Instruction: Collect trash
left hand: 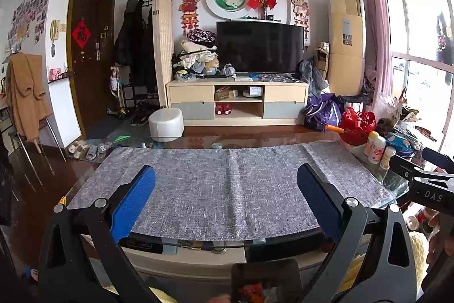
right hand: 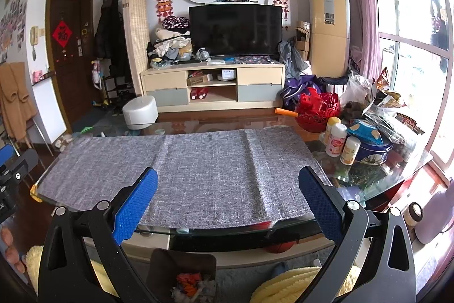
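Nearest, on floor below table edge: dark bin (right hand: pixel 184 274) holding orange and pale scraps (right hand: pixel 188 286).

Left gripper (left hand: pixel 227 200): blue pads wide apart, nothing held, hovering over near edge of glass table (left hand: pixel 198 242).

Right gripper (right hand: pixel 228 200): likewise spread, empty, level with the same edge.

Grey cloth (right hand: pixel 198 175) flat on table, bare.

Right end of table: white bottles (right hand: pixel 336 139), blue tin (right hand: pixel 373 152), red basket (right hand: pixel 317 108), crumpled bags (right hand: pixel 383 107).

Beyond: white stool (right hand: pixel 140 110), TV stand (right hand: pixel 212 85), television (right hand: pixel 235 29).

Grey cloth (right hand: pixel 181 175) on glass table (right hand: pixel 397 178) (bottles (right hand: pixel 336 142) beside), dark television (right hand: pixel 235 29) beyond.
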Demonstrator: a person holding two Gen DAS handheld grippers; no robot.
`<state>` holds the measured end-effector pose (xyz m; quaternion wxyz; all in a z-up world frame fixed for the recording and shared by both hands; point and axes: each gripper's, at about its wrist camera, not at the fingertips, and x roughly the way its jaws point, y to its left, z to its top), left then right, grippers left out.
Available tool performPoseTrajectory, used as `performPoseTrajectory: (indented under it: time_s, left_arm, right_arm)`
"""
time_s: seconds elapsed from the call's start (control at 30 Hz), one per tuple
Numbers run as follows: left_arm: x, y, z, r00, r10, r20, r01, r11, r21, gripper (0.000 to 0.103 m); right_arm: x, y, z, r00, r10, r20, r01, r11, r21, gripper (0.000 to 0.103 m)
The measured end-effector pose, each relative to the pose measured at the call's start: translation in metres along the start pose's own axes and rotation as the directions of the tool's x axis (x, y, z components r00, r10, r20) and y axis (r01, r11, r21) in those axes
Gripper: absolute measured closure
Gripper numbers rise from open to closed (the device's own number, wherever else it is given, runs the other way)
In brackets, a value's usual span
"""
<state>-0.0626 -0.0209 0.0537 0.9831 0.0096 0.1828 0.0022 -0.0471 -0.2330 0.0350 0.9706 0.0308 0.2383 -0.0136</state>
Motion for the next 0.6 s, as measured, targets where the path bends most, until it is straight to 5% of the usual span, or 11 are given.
performPoseTrajectory:
  time_s: [0.6]
  left_arm:
    - [0.0033, -0.0013, -0.0032, 0.999, -0.034, -0.024, 0.034, 0.999, -0.007, 0.008]
  right_arm:
    - [0.0012, -0.0042, -0.0007, 1.0, -0.003, -0.008, 0.003, 1.0, 0.003, 0.003]
